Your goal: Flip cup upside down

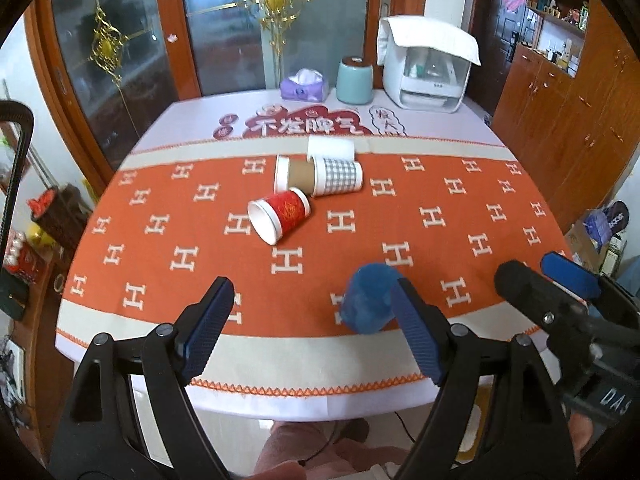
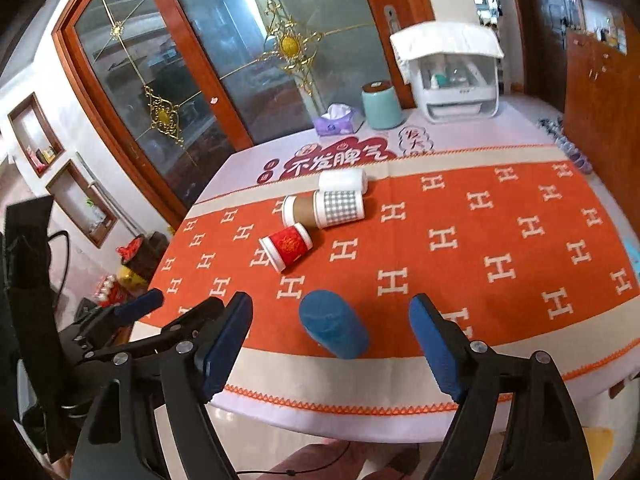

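Observation:
A blue cup [image 2: 334, 324] stands upside down near the table's front edge, also in the left wrist view [image 1: 370, 298]. Farther back lie a red cup [image 1: 280, 216] [image 2: 286, 246], a brown cup [image 1: 294, 178] [image 2: 298, 210], a checked cup [image 1: 336, 176] [image 2: 340, 208] and a white cup [image 1: 331, 148] [image 2: 343, 179], all on their sides. My left gripper [image 1: 314, 312] is open and empty, its right finger beside the blue cup. My right gripper [image 2: 332, 332] is open, its fingers on either side of the blue cup without touching it.
The table has an orange cloth with white H marks [image 1: 400, 216]. At its far end stand a purple tissue pack [image 1: 304, 86], a teal canister [image 1: 355, 80] and a white appliance [image 1: 426, 72]. Glass doors stand behind, wooden cabinets at the right.

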A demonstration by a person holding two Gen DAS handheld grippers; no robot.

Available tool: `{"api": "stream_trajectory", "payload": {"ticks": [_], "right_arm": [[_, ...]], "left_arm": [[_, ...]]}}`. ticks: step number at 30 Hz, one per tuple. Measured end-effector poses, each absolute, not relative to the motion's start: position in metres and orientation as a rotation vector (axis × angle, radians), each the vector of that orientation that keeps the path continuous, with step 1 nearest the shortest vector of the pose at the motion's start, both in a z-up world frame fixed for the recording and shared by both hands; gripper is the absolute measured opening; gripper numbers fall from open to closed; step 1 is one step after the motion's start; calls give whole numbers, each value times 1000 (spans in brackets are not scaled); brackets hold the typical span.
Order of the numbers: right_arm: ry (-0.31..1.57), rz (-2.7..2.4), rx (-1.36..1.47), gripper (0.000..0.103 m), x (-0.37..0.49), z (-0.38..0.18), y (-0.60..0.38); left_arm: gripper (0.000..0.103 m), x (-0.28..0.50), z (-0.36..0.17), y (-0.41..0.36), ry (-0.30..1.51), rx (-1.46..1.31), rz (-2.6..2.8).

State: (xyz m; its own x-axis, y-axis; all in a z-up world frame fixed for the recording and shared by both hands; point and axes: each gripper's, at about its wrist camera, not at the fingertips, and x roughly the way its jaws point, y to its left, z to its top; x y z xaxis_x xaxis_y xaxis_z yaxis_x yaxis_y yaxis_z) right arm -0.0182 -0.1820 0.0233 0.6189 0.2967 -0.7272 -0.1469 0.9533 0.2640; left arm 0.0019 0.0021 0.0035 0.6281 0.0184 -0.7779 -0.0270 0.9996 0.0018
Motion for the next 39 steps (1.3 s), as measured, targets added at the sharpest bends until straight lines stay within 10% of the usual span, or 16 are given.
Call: {"api": "stream_trajectory", "payload": {"ticks": [39], "right_arm": [[879,183,145,86,-9,20,-181]], "left_arm": [[79,17,-1,2,899,-7,43]]}}
